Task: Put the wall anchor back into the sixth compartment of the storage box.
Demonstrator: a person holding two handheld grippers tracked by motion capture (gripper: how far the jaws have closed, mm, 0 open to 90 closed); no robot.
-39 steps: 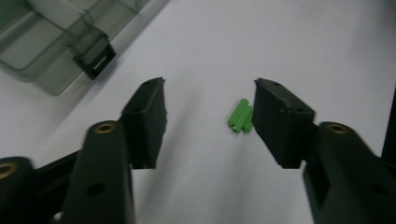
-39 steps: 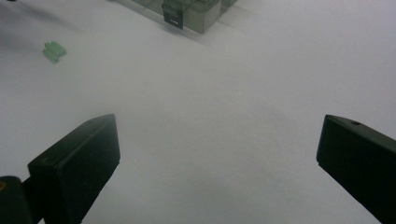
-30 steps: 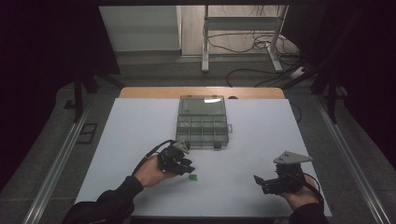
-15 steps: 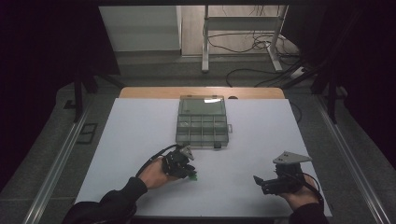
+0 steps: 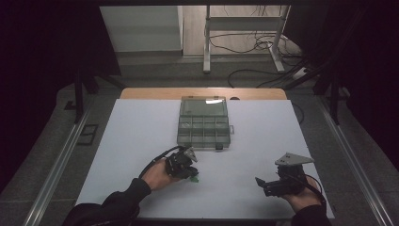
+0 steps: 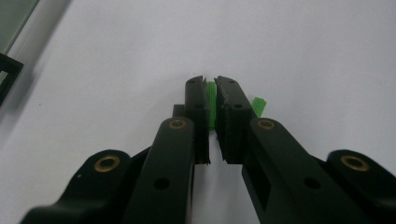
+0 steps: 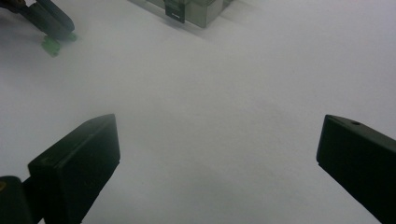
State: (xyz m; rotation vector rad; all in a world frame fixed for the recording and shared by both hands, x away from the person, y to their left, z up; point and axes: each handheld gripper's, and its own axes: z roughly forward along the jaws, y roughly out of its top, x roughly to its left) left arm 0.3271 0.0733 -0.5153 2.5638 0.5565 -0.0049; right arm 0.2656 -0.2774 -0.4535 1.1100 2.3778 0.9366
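White tabletop (image 5: 141, 141), near its front edge: left gripper (image 6: 211, 88), just closing, pinches a small green ridged plastic piece (image 6: 211, 100); right gripper (image 7: 219, 154) gapes wide, empty.

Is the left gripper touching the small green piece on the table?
Touching. The left gripper view shows the left gripper with both jaws pressed against the green piece between them, no gap visible.

No text, label, brand or number can be read anywhere. The compartment box (image 5: 204, 122) bears no legible marking (too small and dim to tell).
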